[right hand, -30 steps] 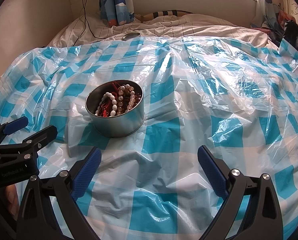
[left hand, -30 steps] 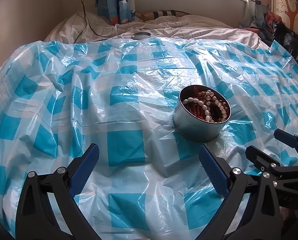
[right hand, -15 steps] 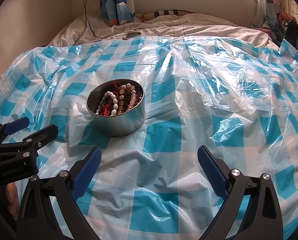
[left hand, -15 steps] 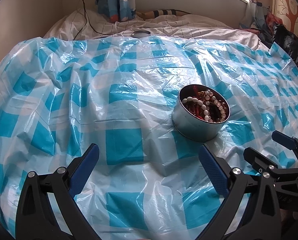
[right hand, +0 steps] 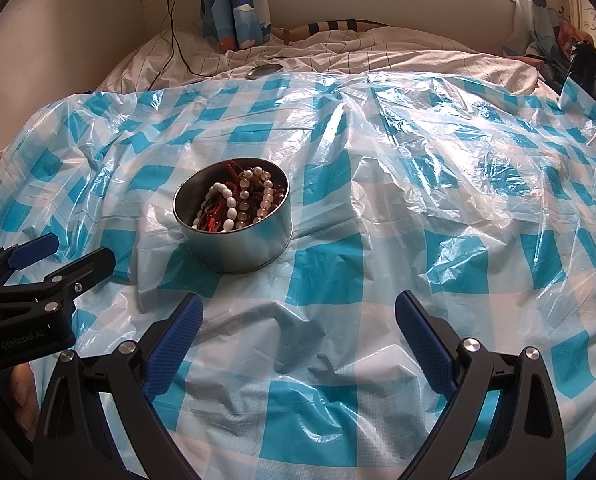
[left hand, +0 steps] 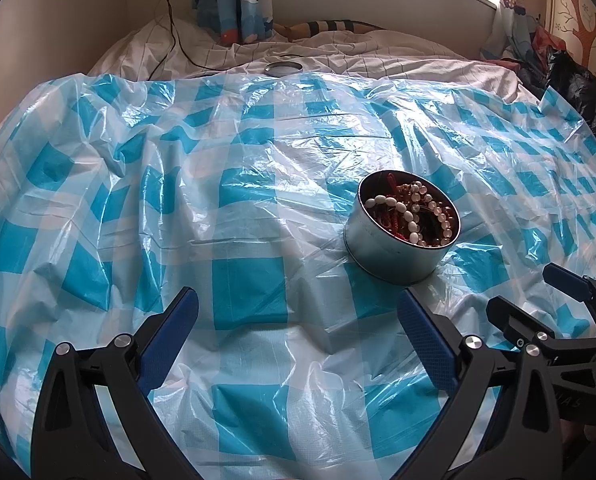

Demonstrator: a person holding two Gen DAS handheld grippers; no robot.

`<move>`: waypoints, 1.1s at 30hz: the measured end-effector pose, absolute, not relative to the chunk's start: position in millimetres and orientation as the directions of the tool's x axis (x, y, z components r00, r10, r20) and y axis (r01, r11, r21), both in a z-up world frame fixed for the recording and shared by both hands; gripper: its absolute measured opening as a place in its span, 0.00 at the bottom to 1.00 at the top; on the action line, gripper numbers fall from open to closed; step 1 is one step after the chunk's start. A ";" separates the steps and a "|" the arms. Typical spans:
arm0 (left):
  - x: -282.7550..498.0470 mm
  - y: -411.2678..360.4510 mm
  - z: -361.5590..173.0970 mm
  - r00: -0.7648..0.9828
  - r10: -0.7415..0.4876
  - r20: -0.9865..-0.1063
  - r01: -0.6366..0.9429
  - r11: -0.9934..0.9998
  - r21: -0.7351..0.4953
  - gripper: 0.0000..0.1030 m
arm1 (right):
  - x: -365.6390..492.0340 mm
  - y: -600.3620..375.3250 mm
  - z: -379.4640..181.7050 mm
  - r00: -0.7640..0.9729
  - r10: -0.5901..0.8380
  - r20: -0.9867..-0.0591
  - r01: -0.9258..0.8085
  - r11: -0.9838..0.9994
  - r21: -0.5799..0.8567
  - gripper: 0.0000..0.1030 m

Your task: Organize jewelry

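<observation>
Little has moved: both views edged slightly nearer tin (left hand: 398,248). Left claw (left hand: 298,344), right claw (right hand: 298,340) gape wide, empty. Advice: descend vertically, pinch one bead strand (right hand: 227,210), lift slowly.

Plastic sheet (left hand: 249,296): turquoise-and-white check, glossy and translucent. Round tin (right hand: 237,246): plain silver outside, dark inside. Bead strings (right hand: 233,210) in the tin: milky white, pale peach and amber, mixed with red cord. Tin lid (left hand: 283,68): silver-grey. Left gripper (left hand: 298,340) and right gripper (right hand: 298,344): black frames, dark-blue textured pads, silver screws. Bedsheet (right hand: 378,58): white with thin dark grid lines. Curtain (right hand: 233,4): blue cartoon print.
</observation>
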State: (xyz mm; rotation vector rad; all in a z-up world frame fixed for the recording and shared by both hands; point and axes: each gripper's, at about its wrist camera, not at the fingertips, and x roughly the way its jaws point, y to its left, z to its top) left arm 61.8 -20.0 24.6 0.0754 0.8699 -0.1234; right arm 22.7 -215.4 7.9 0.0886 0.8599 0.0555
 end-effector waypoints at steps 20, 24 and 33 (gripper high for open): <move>61.8 -20.1 27.3 0.639 -0.080 -0.765 0.137 0.991 0.011 0.93 | 22.6 -215.3 7.7 0.652 0.084 -0.754 -0.012 0.995 0.100 0.90; 61.7 -19.9 26.9 0.640 -0.079 -0.765 0.136 0.991 0.011 0.93 | 22.7 -214.9 7.7 0.650 0.084 -0.755 -0.012 0.995 0.101 0.90; 61.6 -19.8 26.8 0.640 -0.078 -0.764 0.136 0.991 0.012 0.93 | 22.2 -215.0 6.7 0.650 0.084 -0.755 -0.012 0.995 0.100 0.90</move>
